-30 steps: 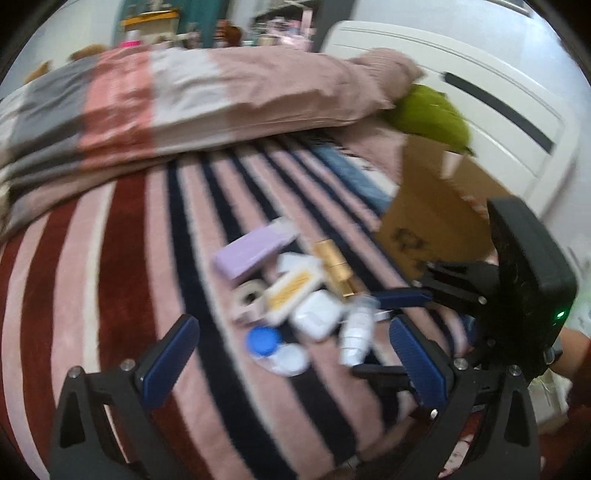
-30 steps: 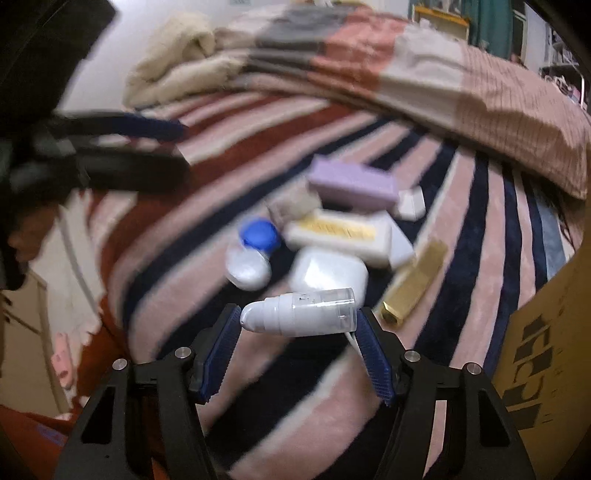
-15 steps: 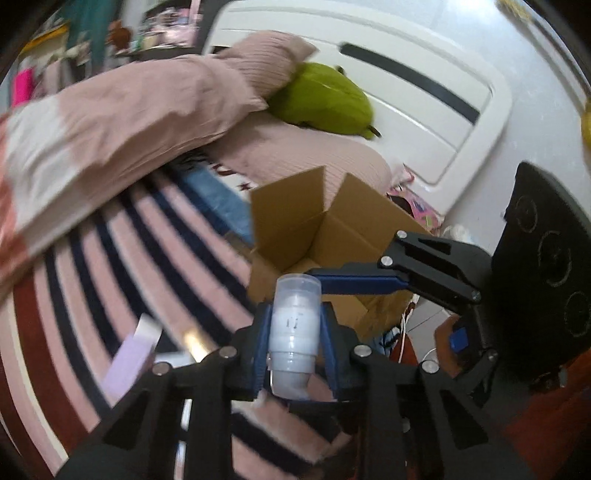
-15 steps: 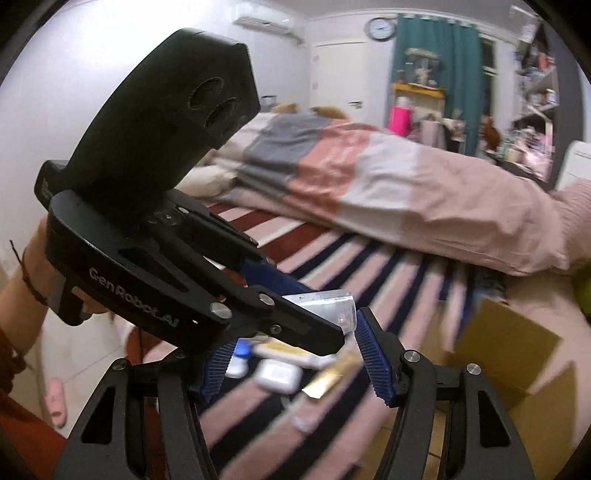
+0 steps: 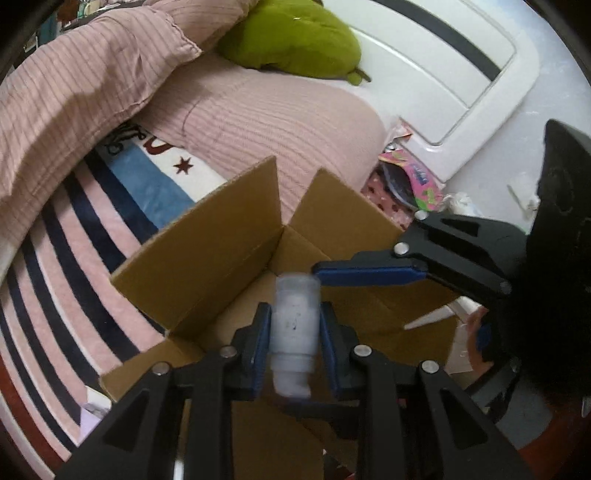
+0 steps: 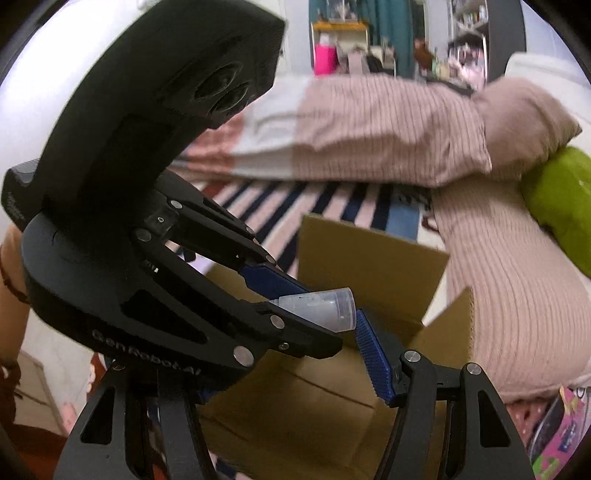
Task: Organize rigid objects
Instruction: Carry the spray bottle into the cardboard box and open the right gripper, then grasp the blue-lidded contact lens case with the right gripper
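Observation:
A white pump bottle (image 5: 293,343) stands cap up between the blue pads of my left gripper (image 5: 295,308), over the open cardboard box (image 5: 207,266). The bottle looks smeared while the fingers stay sharp, and the jaws are opening with the bottle still between them. In the right wrist view the bottle (image 6: 317,308) pokes out of the left gripper's fingers above the box (image 6: 369,258). My right gripper (image 6: 295,328) is open. Its right pad (image 6: 373,354) sits just beside the bottle's cap end, and its left finger is hidden behind the left gripper. One of its blue fingers (image 5: 369,273) reaches over the box.
The box sits on a striped blanket (image 5: 74,258) beside a pink ribbed pillow (image 5: 266,122). A green plush (image 5: 295,33) and a white headboard (image 5: 461,92) lie behind it. A pink quilt (image 6: 369,129) is heaped further back, and colourful packets (image 5: 413,177) lie on the floor by the bed.
The bottle passed from my right gripper to my left, which shut on it. Both grippers then swung from the pile of items over to the open box. The bottle now looks smeared.

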Motion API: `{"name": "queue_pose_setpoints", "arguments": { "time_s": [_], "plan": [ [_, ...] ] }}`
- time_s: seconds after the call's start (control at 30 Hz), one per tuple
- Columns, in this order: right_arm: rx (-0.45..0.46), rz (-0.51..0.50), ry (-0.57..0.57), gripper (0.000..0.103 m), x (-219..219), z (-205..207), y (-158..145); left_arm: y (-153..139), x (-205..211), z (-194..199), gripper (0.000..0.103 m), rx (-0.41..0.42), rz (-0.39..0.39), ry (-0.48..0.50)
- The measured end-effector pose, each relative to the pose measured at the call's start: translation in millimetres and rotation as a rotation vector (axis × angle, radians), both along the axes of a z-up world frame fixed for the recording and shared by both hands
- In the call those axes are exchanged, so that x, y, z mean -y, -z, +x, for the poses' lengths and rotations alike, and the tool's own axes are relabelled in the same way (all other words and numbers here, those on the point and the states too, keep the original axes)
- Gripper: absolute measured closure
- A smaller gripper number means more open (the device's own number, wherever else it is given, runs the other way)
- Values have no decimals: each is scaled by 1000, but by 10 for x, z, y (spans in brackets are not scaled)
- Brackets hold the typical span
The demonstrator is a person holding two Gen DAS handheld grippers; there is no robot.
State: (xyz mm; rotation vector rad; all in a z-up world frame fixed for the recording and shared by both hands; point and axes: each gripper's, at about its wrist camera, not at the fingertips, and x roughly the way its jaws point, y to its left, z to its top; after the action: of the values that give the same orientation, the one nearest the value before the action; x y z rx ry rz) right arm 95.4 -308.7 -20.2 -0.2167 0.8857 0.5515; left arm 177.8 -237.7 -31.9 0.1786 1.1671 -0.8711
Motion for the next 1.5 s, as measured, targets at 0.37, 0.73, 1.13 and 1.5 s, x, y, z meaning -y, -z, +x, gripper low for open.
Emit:
{"name": "queue_pose_setpoints", "arguments": {
  "time_s": [0.37, 0.73, 1.13, 1.5],
  "plan": [
    [49, 15, -65, 7, -137, -156, -189, -433, -718, -223, 26, 194, -9, -156],
    [77, 126, -331, 7, -1496, -677, -105, -279, -2606, -912, 16, 385, 16, -577],
    [-193, 64, -370, 41, -2315, -496, 1491, 907, -3570, -1465, 16, 285, 35, -805],
    [-151, 7, -408, 77, -2428, -510, 1543, 991, -3354, -1476, 16, 194, -91, -707]
  ]
}}
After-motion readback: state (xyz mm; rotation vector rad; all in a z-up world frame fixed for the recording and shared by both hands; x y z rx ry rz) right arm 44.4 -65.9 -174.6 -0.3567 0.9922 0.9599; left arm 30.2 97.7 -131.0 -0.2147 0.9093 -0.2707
